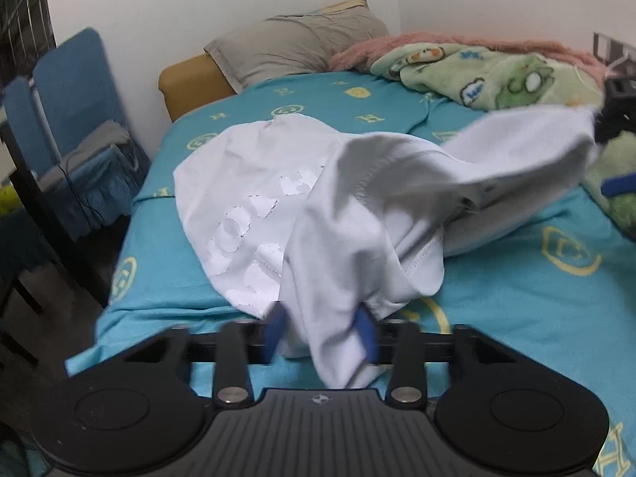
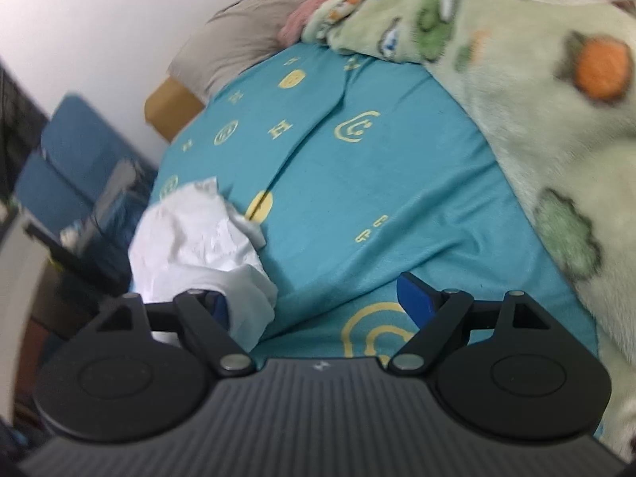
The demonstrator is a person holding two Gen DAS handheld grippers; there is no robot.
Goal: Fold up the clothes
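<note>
My left gripper (image 1: 320, 334) was clamped on a bunch of the white shirt (image 1: 302, 202), cloth pinched between its blue pads (image 1: 274, 332). My right gripper (image 2: 318, 298) stood wide open over the teal bedsheet (image 2: 357, 183), shirt fabric draped against its left finger; I think it merely touched, though the blur made that hard to judge. The shirt lay rumpled across the bed, one part lifted toward the right. Beyond it sat a grey pillow (image 1: 294, 45) and a green blanket (image 1: 497, 75); a blue chair (image 1: 67, 91) stood beside the bed.
</note>
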